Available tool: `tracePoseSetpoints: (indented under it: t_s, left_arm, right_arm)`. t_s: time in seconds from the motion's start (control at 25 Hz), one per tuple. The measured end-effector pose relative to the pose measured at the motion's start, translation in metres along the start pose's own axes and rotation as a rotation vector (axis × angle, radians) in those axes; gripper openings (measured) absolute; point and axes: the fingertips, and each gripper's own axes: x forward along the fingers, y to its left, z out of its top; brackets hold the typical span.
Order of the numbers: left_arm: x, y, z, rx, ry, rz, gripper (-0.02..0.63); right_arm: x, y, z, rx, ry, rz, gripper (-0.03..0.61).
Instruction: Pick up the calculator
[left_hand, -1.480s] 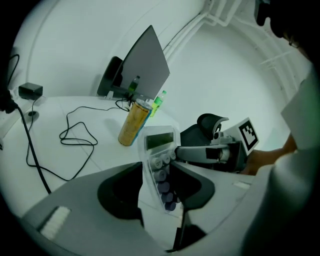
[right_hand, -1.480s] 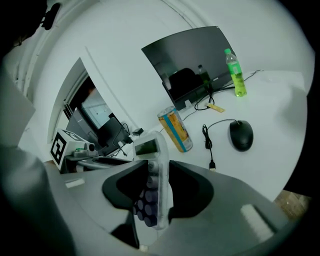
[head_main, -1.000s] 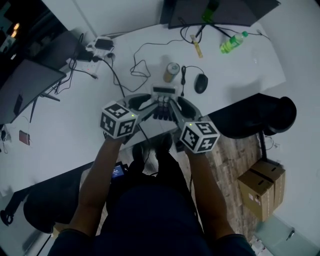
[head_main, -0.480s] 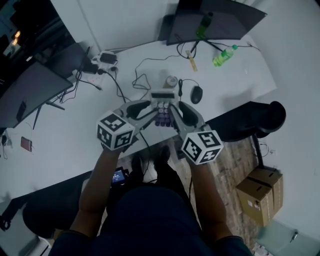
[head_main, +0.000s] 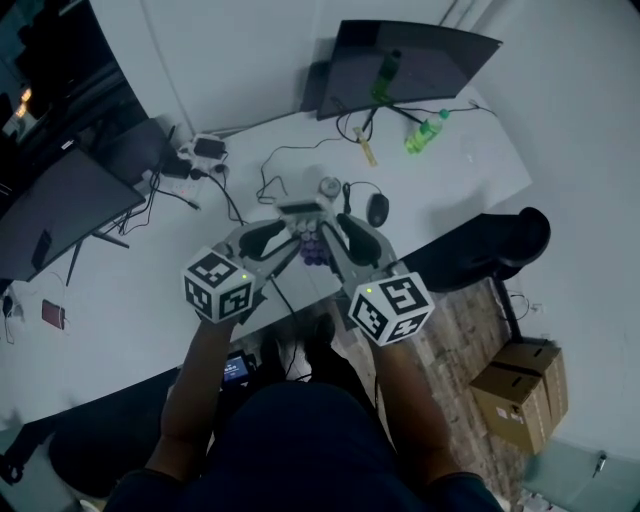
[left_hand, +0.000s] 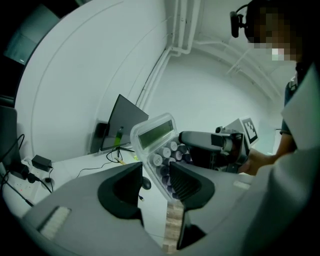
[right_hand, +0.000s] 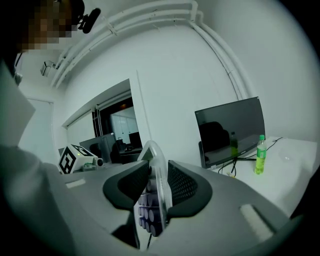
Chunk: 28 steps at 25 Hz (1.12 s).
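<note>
A clear-cased calculator (head_main: 308, 238) with a grey display and round purple and white keys hangs above the white desk (head_main: 150, 270), held between both grippers. My left gripper (head_main: 285, 232) grips its left edge; in the left gripper view the calculator (left_hand: 159, 146) stands tilted between the two dark pads (left_hand: 186, 182). My right gripper (head_main: 340, 235) holds the opposite edge, its jaws closing on the case. In the right gripper view the calculator (right_hand: 156, 192) is edge-on between the ribbed pads (right_hand: 181, 184).
On the desk under the grippers are a can (head_main: 329, 187), a black mouse (head_main: 377, 208) and loose cables. A monitor (head_main: 410, 65) and green bottle (head_main: 422, 133) stand at the back, a power strip (head_main: 205, 148) back left. A black chair (head_main: 505, 240) and cardboard box (head_main: 520, 385) are right.
Both grippers have risen together with the calculator between them. The desk and the things on it look smaller and farther below than a second ago.
</note>
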Motion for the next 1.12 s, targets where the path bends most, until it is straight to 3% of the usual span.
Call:
tracePoseSetpoints:
  t_s: [0.52,1.12]
  left_arm:
    - [-0.019,-0.008,0.033,0.045,-0.068,-0.012,0.153]
    - [-0.016,-0.012,0.029,0.046,-0.052,-0.019,0.153]
  right_arm:
    - [-0.007,0.021,0.03,-0.035,-0.047,0.022,0.124]
    - [-0.016,0.015,0.014,0.023,-0.014,0.012,0.124]
